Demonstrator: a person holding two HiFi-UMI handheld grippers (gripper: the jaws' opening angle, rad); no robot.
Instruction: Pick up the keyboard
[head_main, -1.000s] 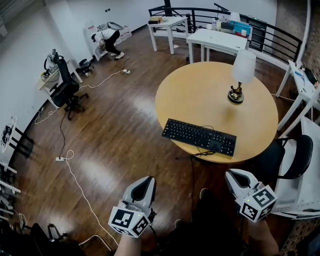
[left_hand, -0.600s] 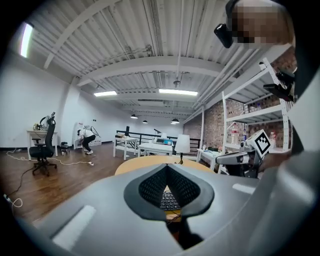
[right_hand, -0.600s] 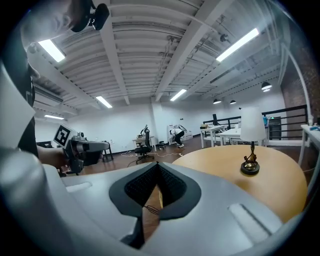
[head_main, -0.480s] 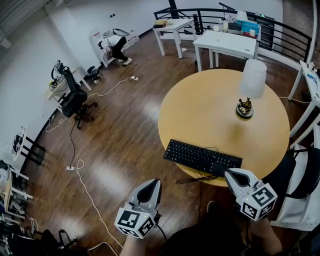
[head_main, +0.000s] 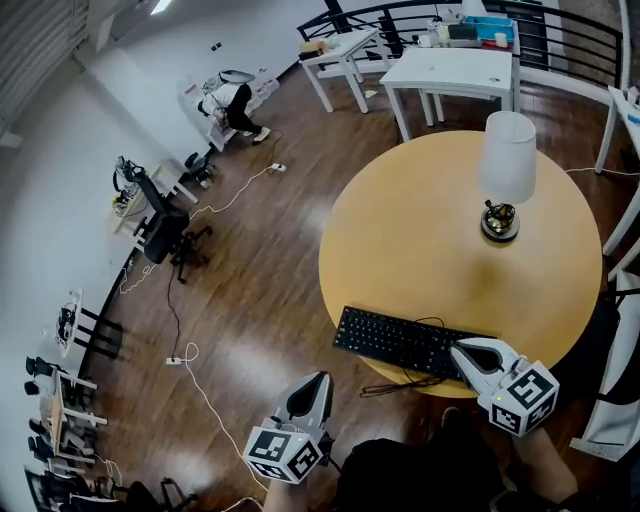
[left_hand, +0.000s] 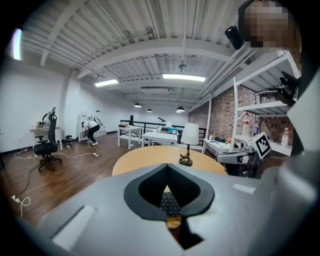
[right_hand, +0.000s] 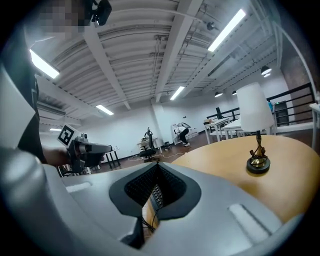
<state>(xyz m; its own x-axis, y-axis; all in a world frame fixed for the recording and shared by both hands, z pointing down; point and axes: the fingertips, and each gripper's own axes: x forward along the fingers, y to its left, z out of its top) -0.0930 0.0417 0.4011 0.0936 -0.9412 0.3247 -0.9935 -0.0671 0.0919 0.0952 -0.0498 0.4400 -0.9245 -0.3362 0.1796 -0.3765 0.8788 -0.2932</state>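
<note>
A black keyboard (head_main: 410, 342) lies near the front edge of the round wooden table (head_main: 420, 240), its cable dangling off the rim. My right gripper (head_main: 458, 348) is shut and empty, with its tip at the keyboard's right end; whether it touches is unclear. Also shut and empty, my left gripper (head_main: 321, 379) hovers over the floor, short of the table and left of the keyboard. In the left gripper view the keyboard (left_hand: 171, 202) shows just below the closed tips (left_hand: 167, 167). The right gripper view has the keyboard (right_hand: 156, 196) beneath the closed tips (right_hand: 157, 166).
A white-shaded lamp (head_main: 505, 170) stands on the table behind the keyboard. A black chair (head_main: 612, 335) sits at the right of the table. White tables (head_main: 455, 70) and a railing are at the back. Cables (head_main: 195, 375) cross the floor near an office chair (head_main: 165, 230). A person (head_main: 235, 100) crouches by the far wall.
Both grippers have come forward toward the table. The right one now reaches the keyboard's right end; the left one is nearer the table edge. Both stay shut.
</note>
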